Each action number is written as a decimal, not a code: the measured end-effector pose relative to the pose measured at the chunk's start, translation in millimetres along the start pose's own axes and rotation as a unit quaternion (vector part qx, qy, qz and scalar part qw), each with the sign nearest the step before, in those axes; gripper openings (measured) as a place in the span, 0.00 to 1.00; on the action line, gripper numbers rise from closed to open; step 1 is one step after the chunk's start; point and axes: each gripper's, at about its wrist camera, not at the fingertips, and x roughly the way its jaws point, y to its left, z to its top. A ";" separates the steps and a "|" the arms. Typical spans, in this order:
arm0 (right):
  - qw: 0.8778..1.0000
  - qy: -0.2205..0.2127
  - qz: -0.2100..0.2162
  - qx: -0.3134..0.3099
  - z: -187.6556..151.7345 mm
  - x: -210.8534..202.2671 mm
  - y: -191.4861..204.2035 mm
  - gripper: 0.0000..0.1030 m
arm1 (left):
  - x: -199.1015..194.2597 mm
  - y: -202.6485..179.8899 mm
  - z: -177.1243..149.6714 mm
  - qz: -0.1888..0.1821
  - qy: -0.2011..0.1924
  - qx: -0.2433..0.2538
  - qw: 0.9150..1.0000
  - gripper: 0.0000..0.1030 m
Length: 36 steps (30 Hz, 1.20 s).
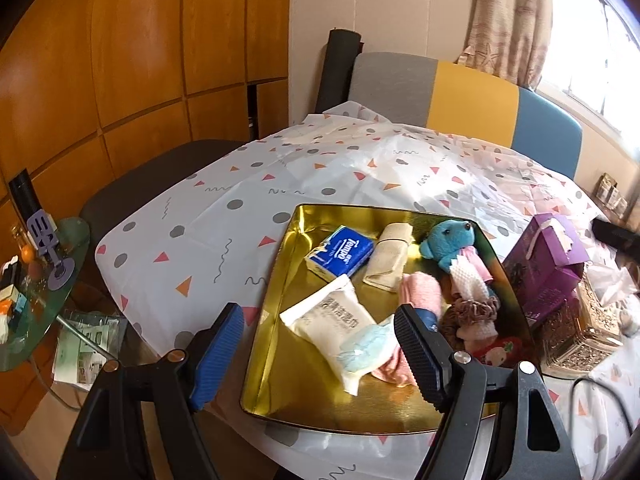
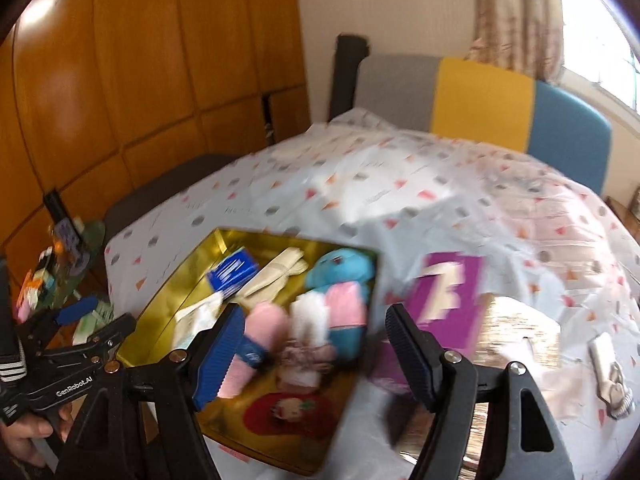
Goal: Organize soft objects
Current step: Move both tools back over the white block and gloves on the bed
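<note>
A gold tray (image 1: 276,368) on the patterned tablecloth holds soft things: a blue Tempo tissue pack (image 1: 340,253), a beige cloth (image 1: 388,262), a blue teddy bear (image 1: 450,242), a white wet-wipe pack (image 1: 334,322), a light blue face mask (image 1: 366,346), a pink cloth (image 1: 420,290) and a brown scrunchie (image 1: 472,314). My left gripper (image 1: 318,350) is open and empty above the tray's near left part. My right gripper (image 2: 314,356) is open and empty above the tray's (image 2: 160,300) right edge; that view is blurred. The teddy bear (image 2: 340,268) shows there too.
A purple tissue box (image 1: 548,264) and an ornate gold box (image 1: 580,328) stand right of the tray. A chair with a grey, yellow and blue back (image 1: 472,98) is behind the table. A glass side table (image 1: 36,292) with small items stands at the left.
</note>
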 end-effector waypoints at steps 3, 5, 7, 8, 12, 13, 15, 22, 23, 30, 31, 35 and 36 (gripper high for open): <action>0.999 -0.027 -0.027 0.024 -0.1 -26.1 -28.6 0.72 | -2.6 -6.0 0.8 -0.003 -0.002 0.008 1.000 0.76; 0.997 -0.040 -0.047 0.038 0.1 -42.1 -47.5 0.72 | -4.1 -10.8 1.5 -0.007 -0.003 0.014 1.000 0.76; 0.995 -0.050 -0.072 0.052 -1.9 -55.7 -67.4 0.72 | -6.4 -16.2 1.5 -0.011 -0.004 0.020 1.000 0.76; 0.993 -0.054 -0.084 0.061 -3.2 -61.8 -78.2 0.72 | -7.5 -19.3 1.8 -0.012 -0.005 0.025 1.000 0.76; 0.985 -0.061 -0.132 0.098 -11.8 -83.8 -123.1 0.72 | -11.0 -31.0 3.9 -0.019 -0.007 0.039 0.999 0.77; 0.981 -0.063 -0.146 0.109 -15.5 -89.8 -136.5 0.72 | -11.9 -33.4 4.0 -0.021 -0.008 0.042 0.999 0.77; 0.975 -0.065 -0.167 0.130 -21.8 -98.8 -157.7 0.72 | -13.9 -39.2 4.4 -0.024 -0.011 0.050 0.998 0.77; 0.946 -0.063 -0.252 0.196 -50.6 -121.5 -234.6 0.72 | -19.7 -58.1 6.7 -0.037 -0.019 0.077 0.996 0.78; 0.940 -0.062 -0.264 0.206 -56.0 -123.8 -245.2 0.72 | -20.6 -61.0 7.1 -0.039 -0.020 0.080 0.996 0.78; 0.881 -0.045 -0.361 0.302 -111.7 -128.7 -329.2 0.72 | -27.0 -86.5 10.6 -0.053 -0.025 0.109 0.992 0.78; 0.869 -0.047 -0.374 0.320 -125.5 -130.4 -338.1 0.72 | -28.4 -90.5 11.3 -0.054 -0.026 0.113 0.992 0.78; 0.838 -0.017 -0.364 0.407 -166.5 -132.0 -369.7 0.72 | -32.6 -106.4 14.6 -0.061 -0.034 0.131 0.989 0.78; 0.831 -0.025 -0.359 0.423 -169.9 -136.5 -374.0 0.72 | -33.5 -110.9 15.4 -0.064 -0.035 0.135 0.988 0.78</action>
